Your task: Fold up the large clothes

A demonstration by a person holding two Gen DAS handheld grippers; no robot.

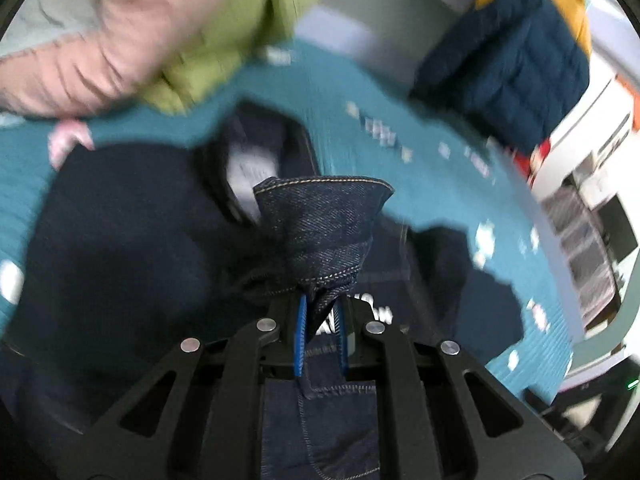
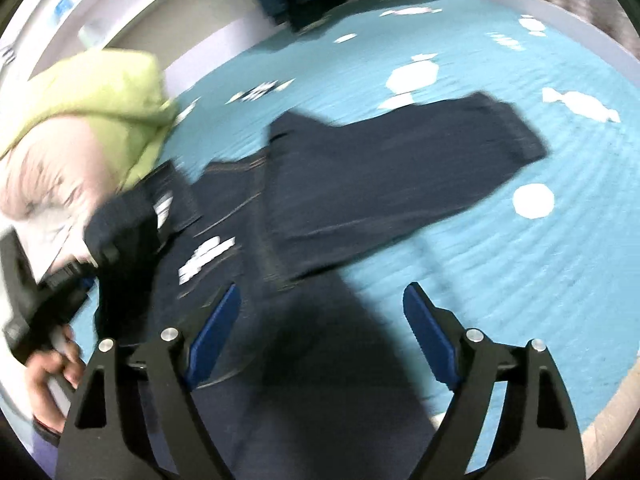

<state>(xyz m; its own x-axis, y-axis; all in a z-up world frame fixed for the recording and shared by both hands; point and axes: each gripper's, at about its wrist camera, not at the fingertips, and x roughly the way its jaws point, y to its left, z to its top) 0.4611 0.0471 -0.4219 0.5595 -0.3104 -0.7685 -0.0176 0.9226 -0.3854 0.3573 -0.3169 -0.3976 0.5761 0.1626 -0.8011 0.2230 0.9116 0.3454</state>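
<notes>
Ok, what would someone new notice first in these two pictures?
First, the left hand-held gripper shut on a bunched denim cuff of the dark denim jacket sprawled across the teal bedspread. Next, the right hand-held gripper wide open above it. Pink and lime-green puffer jackets are piled at the far left.

Motion blur smears the white print (image 2: pixel 206 258) on the denim jacket (image 2: pixel 360 184) — unreadable.

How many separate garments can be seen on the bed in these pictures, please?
4, though blur may hide more: the dark denim jacket spread in the middle, its edge clamped in the left gripper; the pink garment and green garment piled behind it; the navy quilted jacket at the far edge.
</notes>
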